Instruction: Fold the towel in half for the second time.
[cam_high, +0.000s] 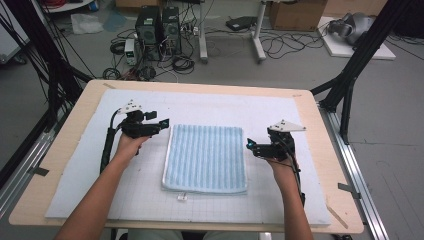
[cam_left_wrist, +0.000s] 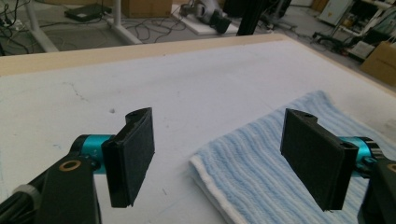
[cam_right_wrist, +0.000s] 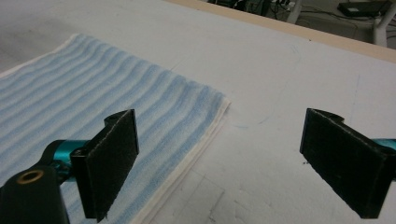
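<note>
Towel (cam_high: 206, 157): blue-and-white striped, folded into a flat rectangle, lying at the middle of the white mat (cam_high: 75, 165); layered white edges show along its near side.
Tag: a small white tag (cam_high: 182, 197) sticks out from the towel's near edge; any writing on it is too small to read.
Left gripper (cam_high: 162, 123): held in the person's left hand (cam_high: 131, 143), just beside the towel's far left corner, not touching it; jaws wide apart, nothing between them.
Right gripper (cam_high: 249, 145): held in the right hand (cam_high: 281, 167), just beside the towel's right edge, clear of the cloth; jaws spread wide, nothing gripped.
Mat: white with a faint grid, covering most of the wooden table (cam_high: 320, 130).
Floor beyond the table: two black computer towers (cam_high: 159, 27), loose cables (cam_high: 280, 45), cardboard box (cam_high: 297, 14).
Brands and lettering: none legible on any item.
</note>
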